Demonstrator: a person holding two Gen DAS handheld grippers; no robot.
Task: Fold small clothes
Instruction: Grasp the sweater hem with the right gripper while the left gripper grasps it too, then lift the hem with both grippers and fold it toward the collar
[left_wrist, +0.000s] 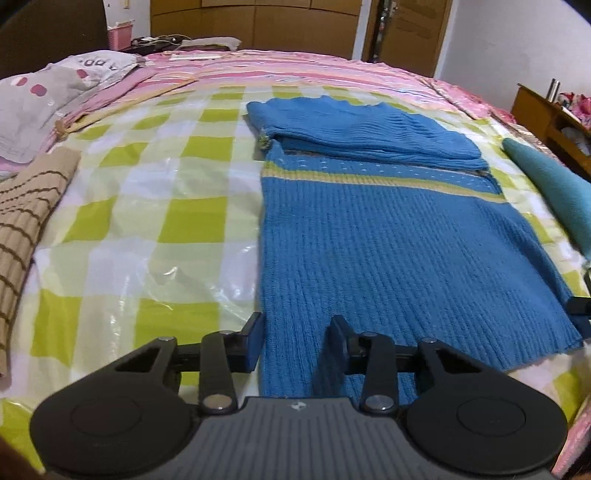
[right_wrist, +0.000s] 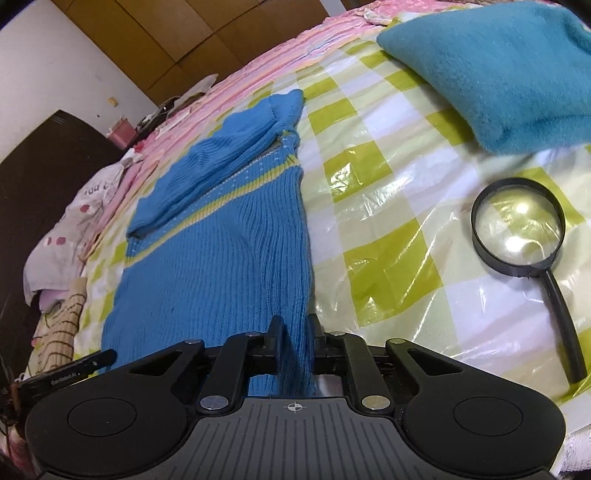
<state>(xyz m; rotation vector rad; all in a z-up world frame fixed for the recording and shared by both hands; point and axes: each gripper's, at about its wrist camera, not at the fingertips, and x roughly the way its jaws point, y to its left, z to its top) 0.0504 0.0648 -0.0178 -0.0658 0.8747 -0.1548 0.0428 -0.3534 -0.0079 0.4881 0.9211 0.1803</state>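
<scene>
A blue knitted sweater with a yellow-green stripe lies flat on the checked plastic sheet, its sleeves folded across the chest at the far end. My left gripper is open, its jaws straddling the near left corner of the hem, with cloth between them. My right gripper has its jaws narrowly apart around the near right corner of the sweater; cloth fills the gap, and I cannot tell whether it is clamped. The right gripper's edge shows at the far right of the left wrist view.
A folded teal cloth lies to the right of the sweater, and a black magnifying glass nearer me. A tan striped garment and a grey pillow lie at the left. A wooden bedside unit stands right.
</scene>
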